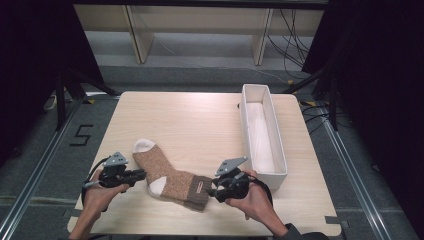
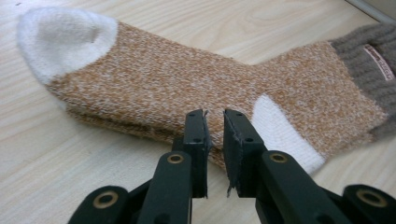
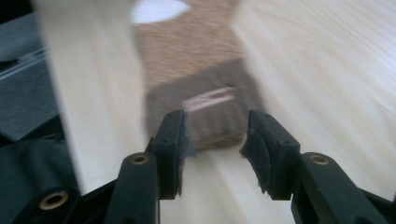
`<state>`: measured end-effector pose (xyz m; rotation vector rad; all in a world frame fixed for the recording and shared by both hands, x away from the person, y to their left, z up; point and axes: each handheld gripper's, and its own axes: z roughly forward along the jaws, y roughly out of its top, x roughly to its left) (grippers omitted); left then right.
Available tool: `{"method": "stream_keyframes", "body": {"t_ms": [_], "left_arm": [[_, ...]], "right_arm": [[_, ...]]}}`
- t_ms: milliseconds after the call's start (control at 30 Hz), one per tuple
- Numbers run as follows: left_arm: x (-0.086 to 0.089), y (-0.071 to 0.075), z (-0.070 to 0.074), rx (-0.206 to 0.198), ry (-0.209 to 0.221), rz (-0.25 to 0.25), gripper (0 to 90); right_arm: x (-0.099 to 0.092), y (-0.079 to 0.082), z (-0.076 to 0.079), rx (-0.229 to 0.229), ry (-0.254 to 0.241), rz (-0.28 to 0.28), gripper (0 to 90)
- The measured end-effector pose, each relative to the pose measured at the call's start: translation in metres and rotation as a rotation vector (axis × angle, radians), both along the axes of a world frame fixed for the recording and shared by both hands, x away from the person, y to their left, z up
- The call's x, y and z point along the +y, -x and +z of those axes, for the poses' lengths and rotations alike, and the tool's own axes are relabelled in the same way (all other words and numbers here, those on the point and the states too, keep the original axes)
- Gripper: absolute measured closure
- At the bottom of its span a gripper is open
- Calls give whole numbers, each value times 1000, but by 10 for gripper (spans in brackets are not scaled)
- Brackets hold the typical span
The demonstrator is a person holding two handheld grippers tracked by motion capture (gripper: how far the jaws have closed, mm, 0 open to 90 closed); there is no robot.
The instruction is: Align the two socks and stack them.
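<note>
A: Where does the sock (image 1: 170,176) lie?

B: Flat on the near half of the desk (image 1: 200,125), between the 2 tools. Its white toe (image 2: 63,39) points toward the far left; its brown cuff (image 1: 199,192) points toward the near right.

A: State of the left tool (image 2: 214,128)?

B: Its jaws stand a narrow slit apart, tips at the sock's near edge just beside the white heel patch (image 2: 285,135). No fabric is seen pinched between them. In the high view the left tool (image 1: 141,174) sits just at the sock's left edge.

A: And the right tool (image 3: 215,135)?

B: Open. Its jaws stand wide apart, nothing pressed between the pads, with the cuff just beyond the tips. That view is blurred. In the high view the right tool (image 1: 212,191) sits just beside the cuff.

A: What else stands around?

B: 1 long white box (image 1: 262,132) on the desk's right side, its near end close to the right hand (image 1: 252,197), well apart from the sock. Beyond the desk, pale wooden shelving (image 1: 200,27), cables (image 1: 290,40) and a floor mark "5" (image 1: 81,135). Nothing lies between either tool and the sock.
</note>
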<state>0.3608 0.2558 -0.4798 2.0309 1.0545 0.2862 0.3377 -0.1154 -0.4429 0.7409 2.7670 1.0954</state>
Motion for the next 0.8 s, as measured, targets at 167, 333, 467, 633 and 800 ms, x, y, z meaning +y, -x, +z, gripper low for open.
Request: {"method": "stream_keyframes", "body": {"t_ms": [167, 333, 467, 633, 800], "left_arm": [[-1, -1, -3, 3, -9, -6, 781], [-4, -2, -5, 17, -15, -30, 777], [-7, -3, -10, 32, -20, -23, 775], [-10, -3, -9, 34, -35, -42, 789], [-13, -4, -15, 47, -64, -46, 820]], "right_arm": [[11, 16, -4, -25, 51, 59, 608], [23, 15, -19, -47, 128, 49, 597], [27, 10, -32, -74, 205, 61, 671], [24, 7, -18, -97, 154, 49, 819], [31, 9, 15, -134, 102, 71, 823]]}}
